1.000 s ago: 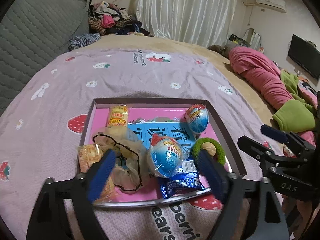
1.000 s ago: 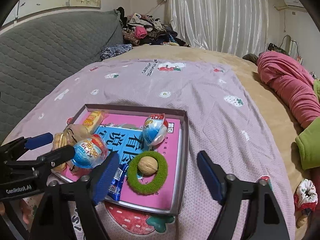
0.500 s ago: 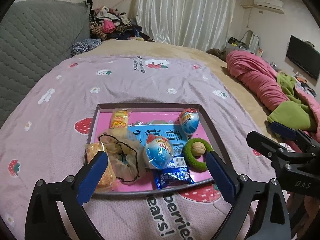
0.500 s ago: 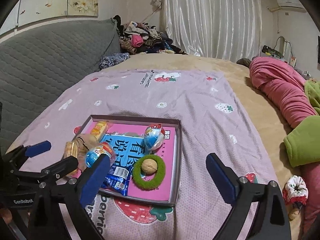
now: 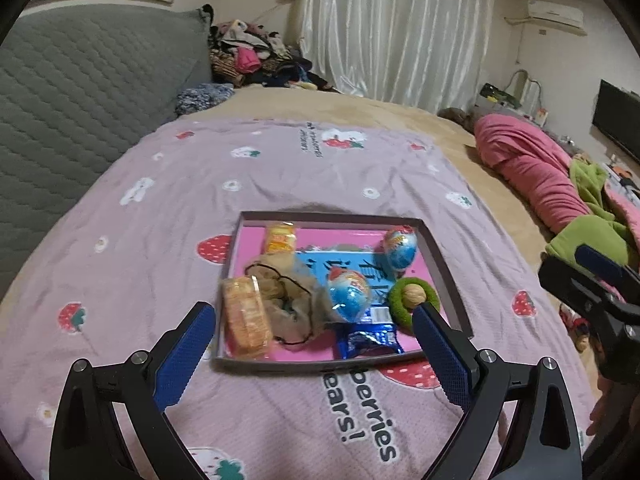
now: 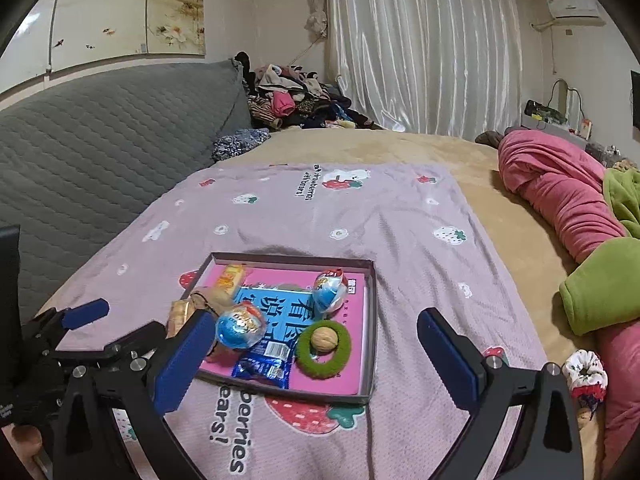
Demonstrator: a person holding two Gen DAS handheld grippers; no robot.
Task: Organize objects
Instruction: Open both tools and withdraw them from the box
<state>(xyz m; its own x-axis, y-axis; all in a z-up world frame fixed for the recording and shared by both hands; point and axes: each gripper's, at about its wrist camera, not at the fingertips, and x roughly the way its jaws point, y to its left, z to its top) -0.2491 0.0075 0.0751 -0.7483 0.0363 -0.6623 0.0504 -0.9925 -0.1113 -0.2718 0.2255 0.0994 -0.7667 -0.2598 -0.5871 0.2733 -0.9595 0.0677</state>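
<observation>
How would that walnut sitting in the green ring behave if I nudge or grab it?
The walnut looks round and hard, so it would probably roll once clear of the green ring. Its rounded shell may slip between flat pads. Probably light.

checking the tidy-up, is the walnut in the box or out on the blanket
In. The walnut sits inside the green ring, within the box's walls.

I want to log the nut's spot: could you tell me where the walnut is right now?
The walnut sits inside the green ring, in the tray's near right corner, right of the blue wrapper.
</observation>
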